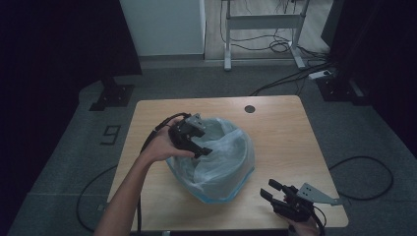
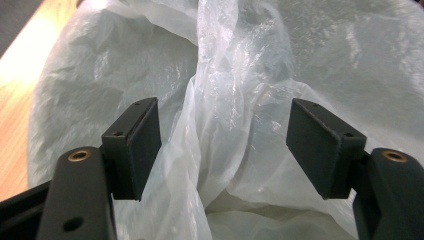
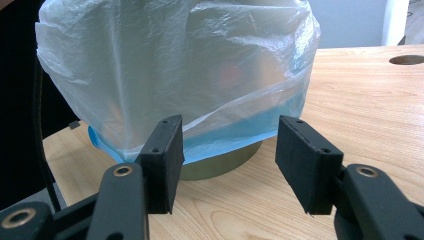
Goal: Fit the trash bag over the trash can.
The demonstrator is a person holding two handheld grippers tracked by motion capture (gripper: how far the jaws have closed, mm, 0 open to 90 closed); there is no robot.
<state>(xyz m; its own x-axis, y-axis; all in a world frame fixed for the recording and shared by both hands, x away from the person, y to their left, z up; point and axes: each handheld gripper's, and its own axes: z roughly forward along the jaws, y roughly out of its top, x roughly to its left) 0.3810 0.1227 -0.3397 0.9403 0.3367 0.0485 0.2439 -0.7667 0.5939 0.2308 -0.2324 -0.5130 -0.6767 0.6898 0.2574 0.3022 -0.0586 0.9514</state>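
Both grippers gape empty: left gripper (image 1: pixel 202 147) over the bag (image 1: pixel 221 162) should pinch one fold; right gripper (image 1: pixel 271 191) waits nearby.

One counter (image 1: pixel 275 128) held one bin (image 3: pixel 225 162) lined with one plastic bag (image 1: pixel 221 157). Two tongs were present: left (image 1: pixel 204 147) and right (image 1: pixel 270 189).

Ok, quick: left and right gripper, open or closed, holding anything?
Left gripper: open, jaws either side of a fold of the plastic bag, not clamped.
Right gripper: open, holding nothing, short of the bag.
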